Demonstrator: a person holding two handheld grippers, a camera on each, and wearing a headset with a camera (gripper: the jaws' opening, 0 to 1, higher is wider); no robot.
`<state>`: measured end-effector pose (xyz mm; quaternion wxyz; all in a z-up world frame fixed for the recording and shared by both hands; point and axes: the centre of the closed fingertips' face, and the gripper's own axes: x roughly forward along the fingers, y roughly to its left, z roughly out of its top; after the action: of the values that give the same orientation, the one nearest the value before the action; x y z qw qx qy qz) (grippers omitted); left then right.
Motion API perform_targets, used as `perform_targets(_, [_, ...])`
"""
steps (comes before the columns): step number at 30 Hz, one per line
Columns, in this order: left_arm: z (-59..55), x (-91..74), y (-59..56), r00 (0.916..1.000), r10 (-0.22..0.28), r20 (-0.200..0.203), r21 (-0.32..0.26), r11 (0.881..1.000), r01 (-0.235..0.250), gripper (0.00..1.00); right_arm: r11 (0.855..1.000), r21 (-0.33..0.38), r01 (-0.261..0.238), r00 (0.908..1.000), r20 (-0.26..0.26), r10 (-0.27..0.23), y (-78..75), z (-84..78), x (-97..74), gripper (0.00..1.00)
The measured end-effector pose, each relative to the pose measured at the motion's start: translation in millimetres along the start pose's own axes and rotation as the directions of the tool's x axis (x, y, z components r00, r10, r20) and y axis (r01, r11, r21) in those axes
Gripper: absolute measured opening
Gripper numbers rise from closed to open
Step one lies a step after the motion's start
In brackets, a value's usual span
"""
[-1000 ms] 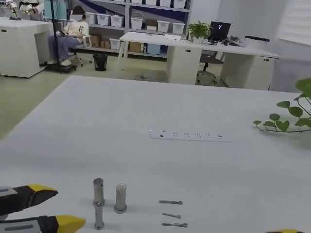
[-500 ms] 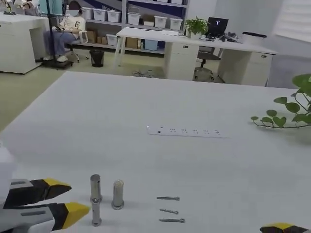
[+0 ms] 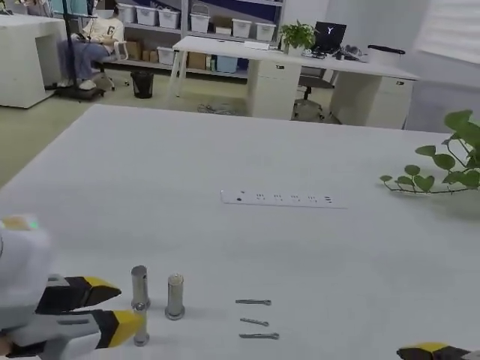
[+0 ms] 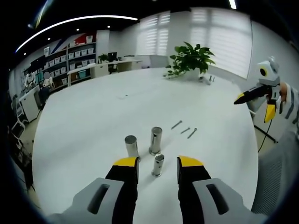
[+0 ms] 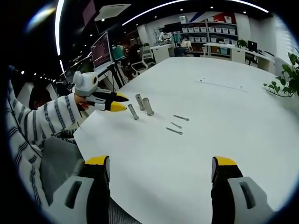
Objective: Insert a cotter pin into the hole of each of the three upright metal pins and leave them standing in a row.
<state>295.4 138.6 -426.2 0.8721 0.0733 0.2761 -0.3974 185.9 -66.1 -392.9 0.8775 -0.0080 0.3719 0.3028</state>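
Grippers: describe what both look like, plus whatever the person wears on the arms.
The left gripper and right gripper look alike: grey slotted bodies, black jaws, yellow tips. The sleeve behind the left one is striped dark and white.

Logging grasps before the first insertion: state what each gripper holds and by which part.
Nothing is held. The left gripper is open, with the nearest metal pin just ahead of its jaws, ungripped. The right gripper is open and empty.

Striped sleeve (image 5: 42, 121); blk jaws w/ yellow tips.
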Motion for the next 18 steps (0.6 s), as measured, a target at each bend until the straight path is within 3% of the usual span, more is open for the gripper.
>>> perform_targets(6, [1.2, 8.0, 0.1, 1.0000, -0.004, 0.004, -0.010, 1.000, 0.004, 0.26, 1.000, -0.003, 0.002, 1.0000, -0.002, -0.002, -0.1, 0.6, 0.6, 0.89])
perform_targets(18, [-18.1, 19.4, 0.0, 0.9975, 0.004, -0.071, 0.043, 0.999, -0.001, 0.18, 1.000, 0.020, 0.002, 1.0000, -0.006, -0.002, -1.7, -3.3, -1.7, 0.89])
